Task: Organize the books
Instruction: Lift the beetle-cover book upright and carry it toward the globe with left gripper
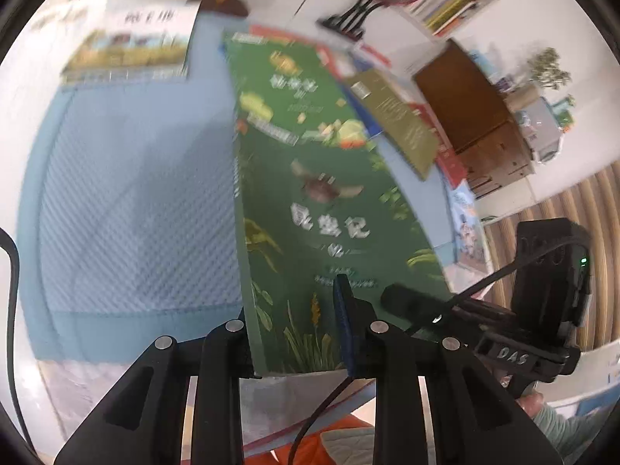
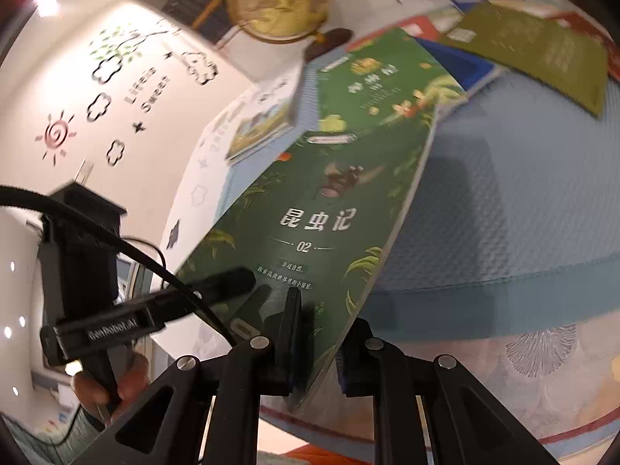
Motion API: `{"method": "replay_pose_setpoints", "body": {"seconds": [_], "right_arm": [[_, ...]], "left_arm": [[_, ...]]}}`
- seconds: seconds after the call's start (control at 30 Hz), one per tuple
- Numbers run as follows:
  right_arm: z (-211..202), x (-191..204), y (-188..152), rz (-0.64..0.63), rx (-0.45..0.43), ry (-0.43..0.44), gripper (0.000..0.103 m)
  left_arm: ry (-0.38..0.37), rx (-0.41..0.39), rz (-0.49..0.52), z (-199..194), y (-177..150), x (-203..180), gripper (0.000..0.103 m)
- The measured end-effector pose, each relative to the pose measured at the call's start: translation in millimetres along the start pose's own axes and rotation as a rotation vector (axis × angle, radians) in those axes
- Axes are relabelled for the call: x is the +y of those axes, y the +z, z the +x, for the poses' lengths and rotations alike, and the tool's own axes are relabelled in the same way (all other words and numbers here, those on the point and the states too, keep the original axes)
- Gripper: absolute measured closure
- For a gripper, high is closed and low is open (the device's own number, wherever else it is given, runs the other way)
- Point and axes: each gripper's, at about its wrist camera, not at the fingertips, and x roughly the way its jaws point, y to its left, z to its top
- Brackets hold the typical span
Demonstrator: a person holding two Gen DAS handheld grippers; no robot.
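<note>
Both tools clamped on one green book, lifted at a tilt over the worktop. Left tool pinching the near edge, one blue-padded finger on the cover, the other below the book by its spine side. Right tool gripping the same near edge, also seen from the left wrist view as a black device at the right, held by a hand.

Worktop covered by a pale blue textured mat, with a darker blue band along its near side and a patterned cloth beneath. Second green book lying flat farther off, partly under the raised one. Olive book to the right, resting on a loose spread of red, blue and white books. White book with a landscape picture at the far left of the mat.

Globe on a dark base at the far edge. Black stand with a red round object far right. White wall with sun, cloud and lettering decals to the left. Bookshelf, brown wooden cabinet and small plant to the right, striped floor nearer.
</note>
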Motion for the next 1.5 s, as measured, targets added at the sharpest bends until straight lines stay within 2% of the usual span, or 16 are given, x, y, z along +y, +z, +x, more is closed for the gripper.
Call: {"method": "replay_pose_setpoints", "body": {"seconds": [0.17,0.33,0.43,0.6,0.73,0.97,1.03,1.17,1.3,1.4,1.43,1.5], "right_arm": [[-7,31,4,-0.107,-0.007,-0.045,0.087],[-7,58,31,-0.225,-0.032,-0.073,0.086],[5,72,68,-0.286,-0.041,-0.064,0.086],[58,83,145,-0.355,-0.015,-0.022,0.083],[118,77,204,-0.316,0.056,0.051,0.083],[203,63,276,-0.268,0.134,0.082,0.082],[216,60,285,-0.261,0.154,0.092,0.082],[235,55,292,-0.259,0.176,0.092,0.082],[247,48,290,-0.236,0.190,0.069,0.082],[256,51,287,-0.233,0.211,0.046,0.081],[258,49,284,-0.237,0.216,0.051,0.081],[257,42,282,-0.200,0.218,0.083,0.080]], "left_arm": [[0.025,-0.056,0.084,-21,7,-11,0.081],[-0.031,-0.137,0.025,-46,32,5,0.081],[-0.011,-0.192,-0.001,-55,61,23,0.081],[0.063,-0.260,-0.075,-55,123,69,0.081],[0.124,-0.259,-0.144,-36,168,116,0.081],[0.123,-0.227,-0.258,-3,211,179,0.079],[0.121,-0.215,-0.302,0,215,192,0.076],[0.178,-0.181,-0.319,1,212,204,0.071],[0.286,-0.158,-0.330,-1,202,214,0.073],[0.280,-0.185,-0.381,-9,193,225,0.073],[0.302,-0.191,-0.386,-11,191,225,0.073],[0.407,-0.202,-0.367,-17,186,218,0.073]]}}
